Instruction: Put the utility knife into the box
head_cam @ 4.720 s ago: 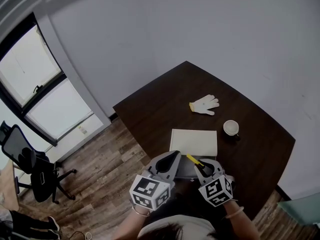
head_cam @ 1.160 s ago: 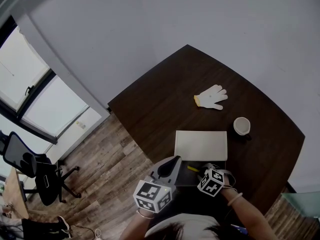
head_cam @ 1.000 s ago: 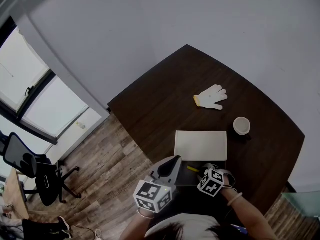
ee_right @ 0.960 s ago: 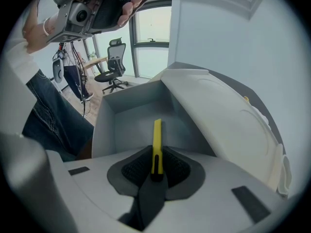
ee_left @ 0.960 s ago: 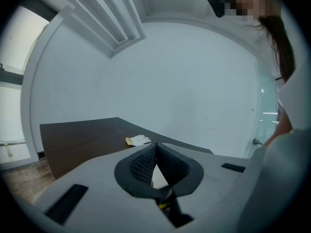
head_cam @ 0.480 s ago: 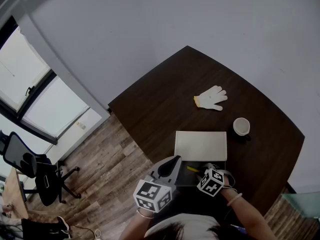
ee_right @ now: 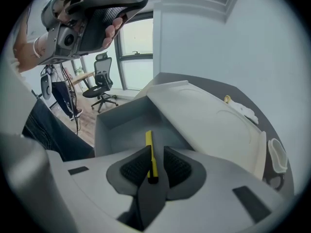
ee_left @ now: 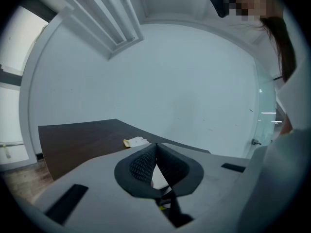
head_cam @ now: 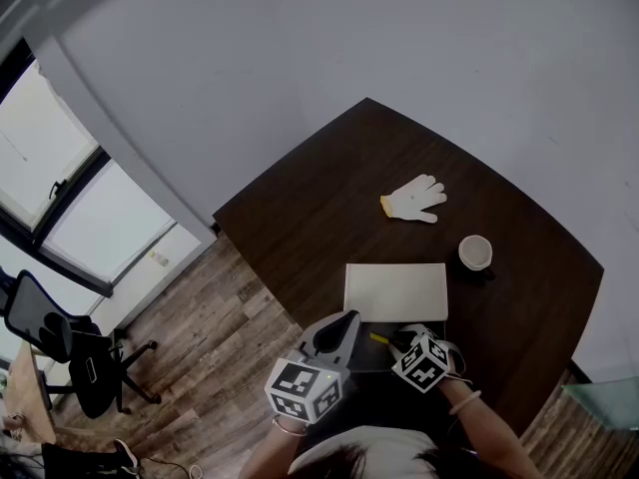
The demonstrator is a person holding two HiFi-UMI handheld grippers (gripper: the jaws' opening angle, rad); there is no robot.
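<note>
The yellow utility knife (ee_right: 150,157) lies lengthwise inside the open grey box (ee_right: 116,118), pointing toward its far wall. My right gripper (ee_right: 156,149) is low over the box and open: the knife rests against the left pad, with a gap to the right pad. In the head view the knife (head_cam: 379,338) shows as a yellow sliver beside the right gripper (head_cam: 399,334). The box's white lid (head_cam: 395,290) lies folded back on the table. My left gripper (head_cam: 347,319) hovers at the box's left side, shut on nothing (ee_left: 155,147).
A white glove (head_cam: 409,200) and a small white cup (head_cam: 475,252) lie farther back on the dark wooden table (head_cam: 319,208). An office chair (head_cam: 70,352) stands on the wood floor to the left, under the window. I stand at the table's near edge.
Since 4.7 s ago the right gripper has come down from above the box into it with the knife. Over the last second both grippers have barely moved.
</note>
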